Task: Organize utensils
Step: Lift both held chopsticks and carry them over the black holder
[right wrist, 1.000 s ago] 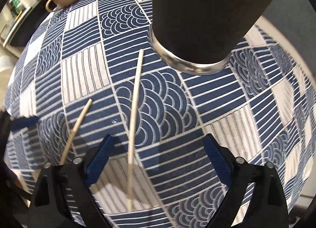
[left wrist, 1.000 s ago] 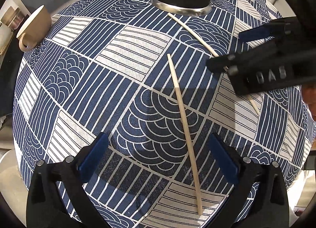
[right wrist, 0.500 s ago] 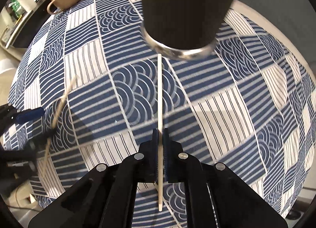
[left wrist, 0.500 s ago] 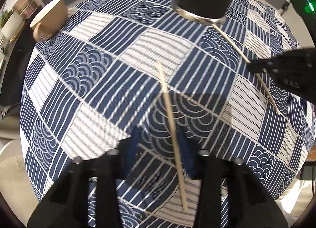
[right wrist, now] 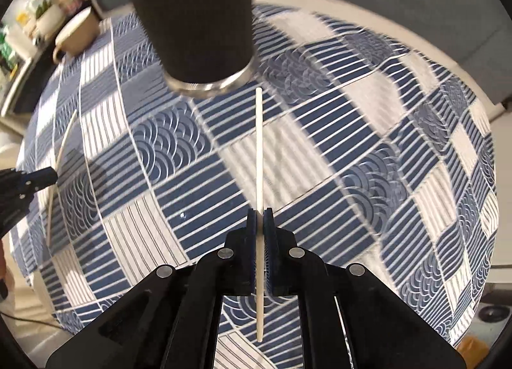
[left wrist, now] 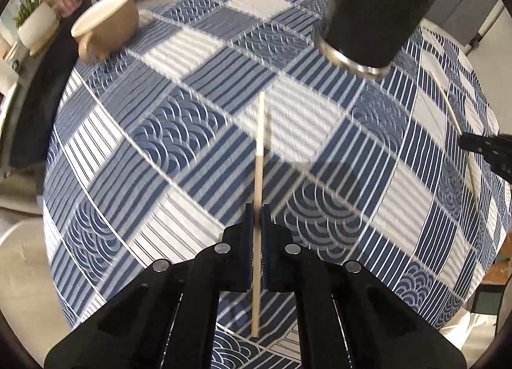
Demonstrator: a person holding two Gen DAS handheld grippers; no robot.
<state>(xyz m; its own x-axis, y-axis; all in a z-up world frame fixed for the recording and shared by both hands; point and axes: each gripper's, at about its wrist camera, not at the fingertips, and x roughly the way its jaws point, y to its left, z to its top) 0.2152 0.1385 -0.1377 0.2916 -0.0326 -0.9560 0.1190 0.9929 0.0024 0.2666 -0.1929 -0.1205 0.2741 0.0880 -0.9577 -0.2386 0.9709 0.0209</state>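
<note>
Each gripper holds one pale wooden chopstick above a blue-and-white patterned tablecloth. My left gripper (left wrist: 256, 209) is shut on a chopstick (left wrist: 260, 151) that runs straight ahead between its pads. My right gripper (right wrist: 260, 210) is shut on the other chopstick (right wrist: 259, 151), whose far tip nears the base of a tall black cylinder holder (right wrist: 195, 17) with a metal rim. In the left wrist view the same holder (left wrist: 377, 11) stands at the upper right, and the right gripper (left wrist: 486, 148) with its chopstick (left wrist: 460, 132) shows at the right edge. The left gripper (right wrist: 35, 178) and its chopstick (right wrist: 62, 145) appear at the left edge of the right wrist view.
A tan cup (left wrist: 105, 27) with a white inside sits at the far left of the round table (left wrist: 320, 113). Past the table edge on the left are a dark shelf and a potted plant (left wrist: 32, 23). The tablecloth hangs over the near edge.
Both grippers have shut on their chopsticks and lifted them off the cloth. The views have shifted, and the black holder now sits further right in the left view.
</note>
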